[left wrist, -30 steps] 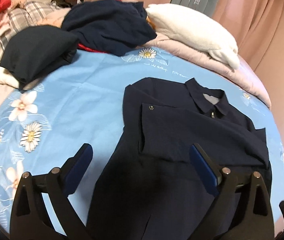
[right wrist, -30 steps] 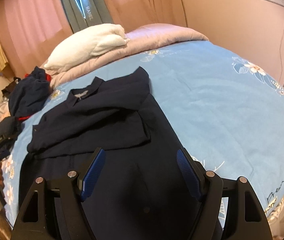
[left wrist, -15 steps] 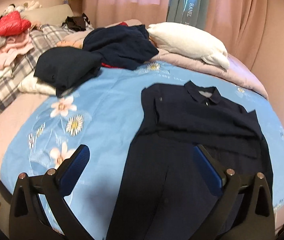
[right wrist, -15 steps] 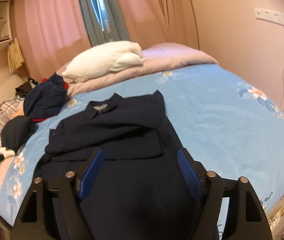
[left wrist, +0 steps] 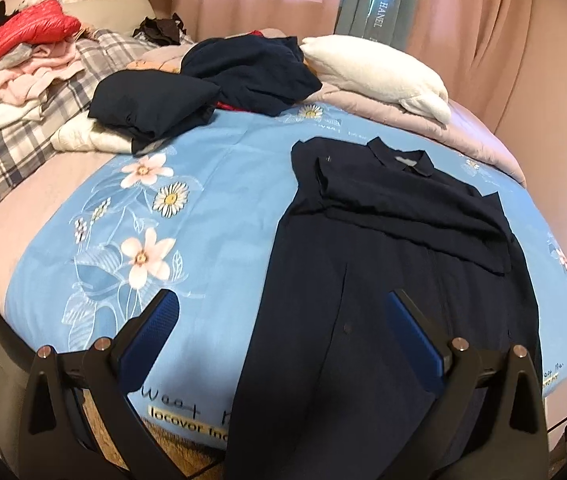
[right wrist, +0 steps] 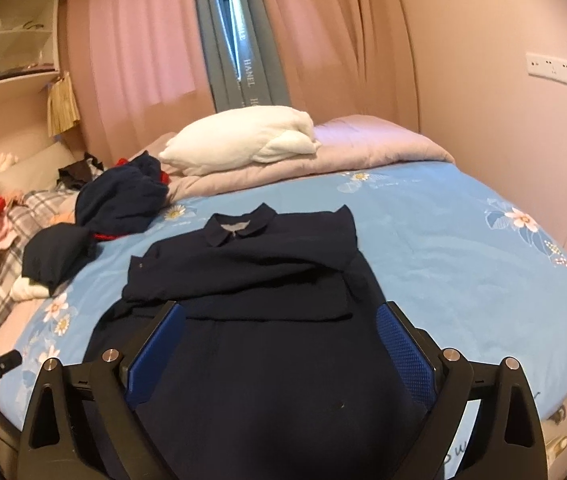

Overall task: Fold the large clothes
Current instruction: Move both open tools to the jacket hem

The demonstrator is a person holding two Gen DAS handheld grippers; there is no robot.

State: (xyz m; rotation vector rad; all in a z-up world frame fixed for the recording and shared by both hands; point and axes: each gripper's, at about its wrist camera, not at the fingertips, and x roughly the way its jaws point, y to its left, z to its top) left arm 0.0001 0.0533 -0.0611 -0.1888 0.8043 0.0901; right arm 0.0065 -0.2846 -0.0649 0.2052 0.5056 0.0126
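In the left wrist view we see the left tongs (left wrist: 283, 332) at the bottom of the frame, spread wide with nothing between the blue pads (left wrist: 149, 340). Past them the dress (left wrist: 383, 280), dark navy with a collar, lies flat on the blue floral sheet (left wrist: 211, 200) and runs from right of centre down to the bottom edge. Its sleeves are folded across the chest, below the collar. In the upper middle a crumpled navy garment (left wrist: 251, 68) lies next to a folded dark one (left wrist: 151, 100), which sits on something white. A white pillow (left wrist: 375, 72) rests on a pink quilt (left wrist: 479, 136) at upper right. A heap with a red jacket (left wrist: 23, 36) and a plaid blanket (left wrist: 7, 148) fills the upper left. A dark bit of the other tool shows at the right edge.

In the right wrist view we see the right tongs (right wrist: 281, 336) at the bottom, their jaws opening and already wide, with nothing between the pads (right wrist: 403, 352). The dress (right wrist: 267, 300) is at centre, collar towards the top of the frame and the skirt running down under the tongs. The pillow (right wrist: 243, 140) lies above it on the quilt (right wrist: 363, 148). The dark garments (right wrist: 119, 200) sit at middle left. Pink curtains (right wrist: 135, 40) fill the top, and a socket strip (right wrist: 559, 70) is on the wall at upper right.
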